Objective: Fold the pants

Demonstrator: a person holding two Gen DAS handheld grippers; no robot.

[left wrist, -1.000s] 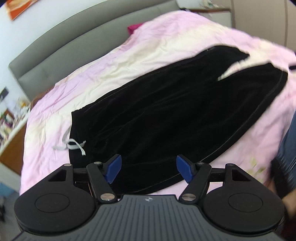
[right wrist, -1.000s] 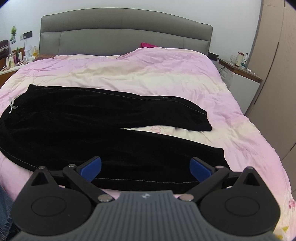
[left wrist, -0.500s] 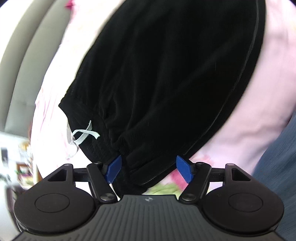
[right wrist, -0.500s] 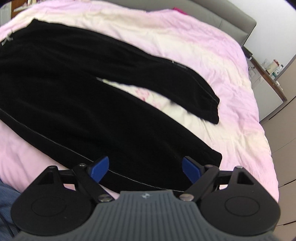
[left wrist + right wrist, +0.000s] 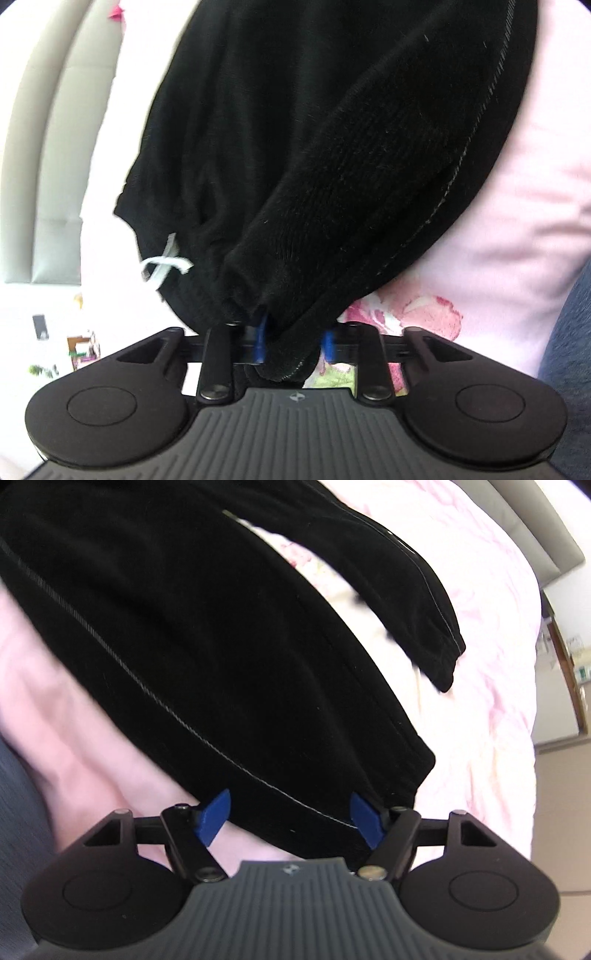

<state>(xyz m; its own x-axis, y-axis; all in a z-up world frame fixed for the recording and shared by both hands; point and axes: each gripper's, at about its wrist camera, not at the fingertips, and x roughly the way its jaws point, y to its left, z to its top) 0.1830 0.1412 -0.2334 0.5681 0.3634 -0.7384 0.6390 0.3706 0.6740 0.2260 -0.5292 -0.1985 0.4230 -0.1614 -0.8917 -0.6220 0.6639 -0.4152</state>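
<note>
Black pants (image 5: 332,147) with a white drawstring (image 5: 164,266) lie spread on a pink bed cover (image 5: 517,221). My left gripper (image 5: 293,341) is shut on the near corner of the waistband, and the cloth bunches up between the blue pads. In the right wrist view the two legs (image 5: 221,646) run across the bed, the far leg's cuff (image 5: 443,657) lying apart. My right gripper (image 5: 290,818) is open, its blue pads either side of the near leg's hem edge with the grey seam line.
The grey headboard (image 5: 48,184) stands at the left in the left wrist view. A bedside cabinet (image 5: 565,672) is at the right edge of the right wrist view. The person's dark clothing (image 5: 14,794) shows at the lower left.
My left gripper has moved onto the waistband corner and closed on it. My right gripper has dropped closer to the near leg's hem and stays open.
</note>
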